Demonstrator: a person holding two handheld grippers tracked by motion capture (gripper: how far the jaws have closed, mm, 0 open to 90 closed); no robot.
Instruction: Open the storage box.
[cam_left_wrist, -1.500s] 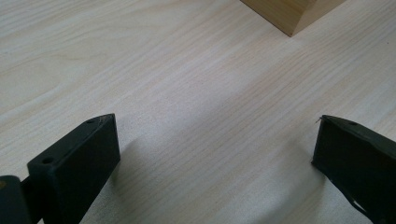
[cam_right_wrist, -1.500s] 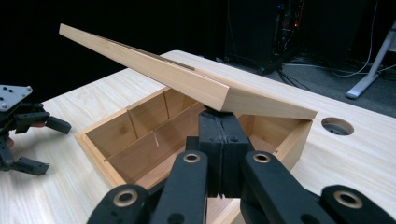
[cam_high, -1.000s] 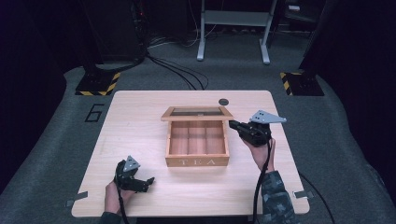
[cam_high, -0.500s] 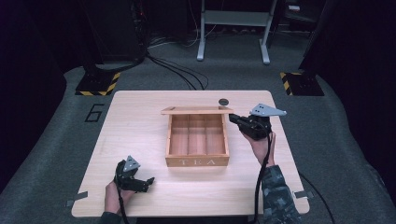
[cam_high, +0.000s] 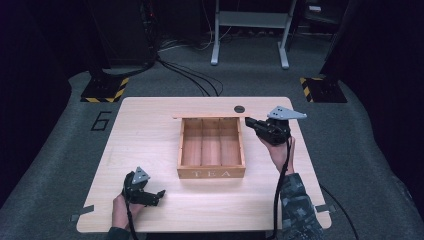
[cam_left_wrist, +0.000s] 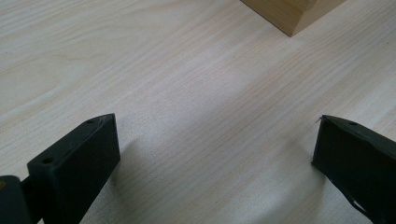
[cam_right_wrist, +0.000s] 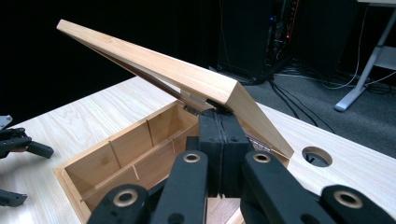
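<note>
A wooden tea box with three compartments stands mid-table, "TEA" on its front wall. Its hinged lid is swung up along the back edge. In the right gripper view the lid slants up over the open box. My right gripper is shut, pads together with nothing between them, its tip under the lid's right corner. From above, that right gripper sits at the box's back right corner. My left gripper rests open at the front left; its jaws stand wide over bare table.
A round cable hole lies in the table behind the box, just left of my right gripper. A box corner shows ahead of the left jaws. Floor cables and a metal stand lie beyond the far edge.
The lid has swung further up and back, from tilted over the box's rear to edge-on at the back. My right gripper followed it slightly away. The left gripper stayed put.
</note>
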